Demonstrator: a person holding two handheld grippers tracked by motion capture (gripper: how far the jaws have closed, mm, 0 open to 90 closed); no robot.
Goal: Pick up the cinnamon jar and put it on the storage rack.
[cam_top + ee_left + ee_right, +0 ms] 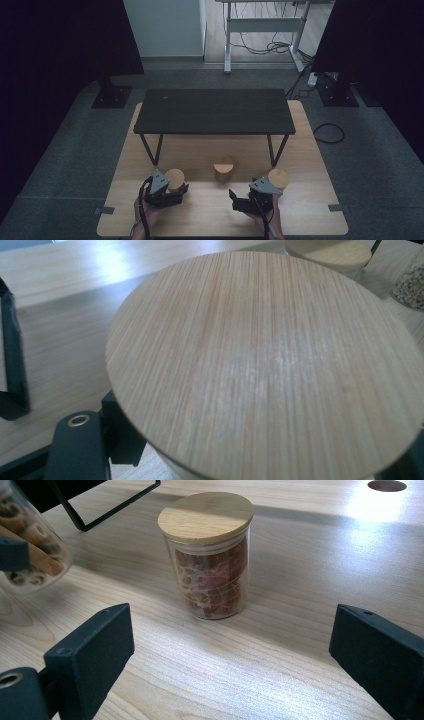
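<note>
Three lidded jars stand near the front of the wooden surface [210,210]. The left gripper [172,191] is at the left jar [174,178], whose bamboo lid [260,365] looms so close that whether the jaws are clenched on it cannot be told. The right gripper [235,665] is released, jaws wide and lined up on the middle jar [210,555], likely readying a grasp; the third jar [278,178] stands just beside it.
</note>
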